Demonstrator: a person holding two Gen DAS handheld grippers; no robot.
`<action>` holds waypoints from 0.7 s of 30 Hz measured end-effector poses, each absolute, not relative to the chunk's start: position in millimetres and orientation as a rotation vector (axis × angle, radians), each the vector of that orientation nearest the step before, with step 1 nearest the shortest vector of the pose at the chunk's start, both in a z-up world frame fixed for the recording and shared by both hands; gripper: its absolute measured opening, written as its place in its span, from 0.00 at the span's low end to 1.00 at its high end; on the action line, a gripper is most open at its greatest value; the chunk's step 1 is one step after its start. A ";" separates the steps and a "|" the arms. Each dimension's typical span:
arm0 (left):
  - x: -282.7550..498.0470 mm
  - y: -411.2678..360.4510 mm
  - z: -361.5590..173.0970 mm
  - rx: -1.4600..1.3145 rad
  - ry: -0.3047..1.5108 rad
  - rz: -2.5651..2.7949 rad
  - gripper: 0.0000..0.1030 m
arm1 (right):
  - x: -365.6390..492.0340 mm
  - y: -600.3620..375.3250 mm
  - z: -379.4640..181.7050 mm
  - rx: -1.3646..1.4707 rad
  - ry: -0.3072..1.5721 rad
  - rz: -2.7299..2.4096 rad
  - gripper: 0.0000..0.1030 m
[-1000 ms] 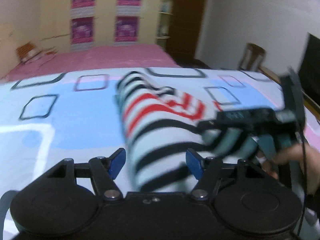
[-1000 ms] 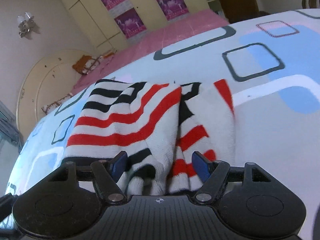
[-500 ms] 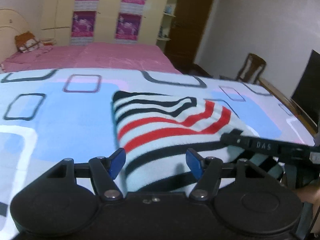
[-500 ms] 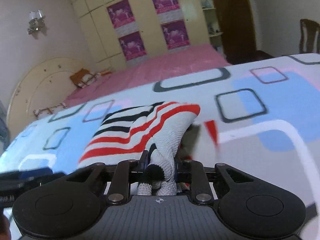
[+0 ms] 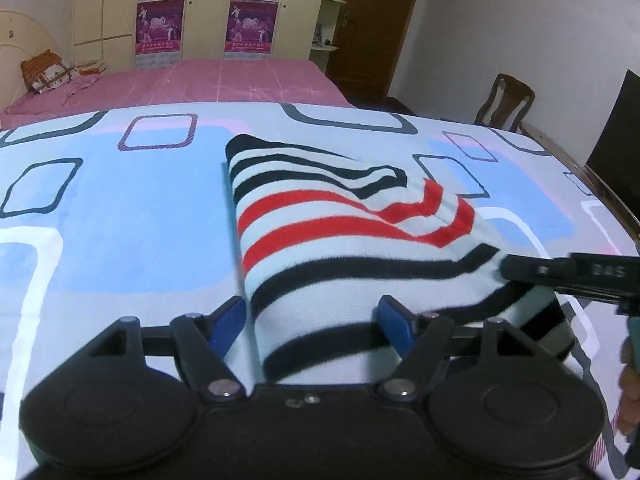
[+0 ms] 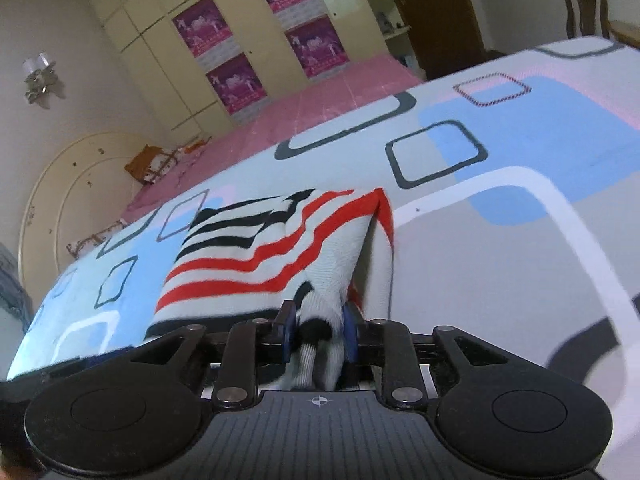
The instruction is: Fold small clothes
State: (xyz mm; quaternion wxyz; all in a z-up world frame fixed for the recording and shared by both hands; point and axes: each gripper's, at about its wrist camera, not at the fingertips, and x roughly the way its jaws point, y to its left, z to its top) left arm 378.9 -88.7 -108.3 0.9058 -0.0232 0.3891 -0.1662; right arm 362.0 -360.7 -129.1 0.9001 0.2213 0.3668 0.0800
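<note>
A small white garment with black and red stripes (image 5: pixel 344 240) lies partly folded on the patterned bedsheet (image 5: pixel 112 208). My left gripper (image 5: pixel 314 320) is open, its blue pads either side of the garment's near edge. My right gripper (image 6: pixel 318 330) is shut on a bunched edge of the striped garment (image 6: pixel 256 264) and lifts it slightly. The right gripper also shows in the left wrist view (image 5: pixel 568 270) at the garment's right side.
The sheet (image 6: pixel 500 240) has blue, grey and white rounded squares. A pink bed (image 5: pixel 208 80) lies behind it, with wardrobes and purple posters (image 5: pixel 250 26) beyond. A wooden chair (image 5: pixel 506 102) and a dark screen (image 5: pixel 616 148) stand at the right.
My right gripper closed on the garment's edge and pulled it up and back. The left gripper stayed open and came to rest near the garment's near edge.
</note>
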 end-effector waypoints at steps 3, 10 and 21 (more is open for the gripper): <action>372.6 -83.9 -110.6 -0.062 0.819 -0.347 0.70 | 345.8 -357.5 -123.1 0.433 0.752 0.165 0.25; 367.0 -80.2 -126.3 -0.089 0.886 -0.343 0.62 | 330.5 -350.1 -141.7 0.357 0.822 0.083 0.25; 373.9 -82.0 -126.1 -0.101 0.924 -0.312 0.61 | 335.4 -346.1 -150.9 0.320 0.869 0.078 0.25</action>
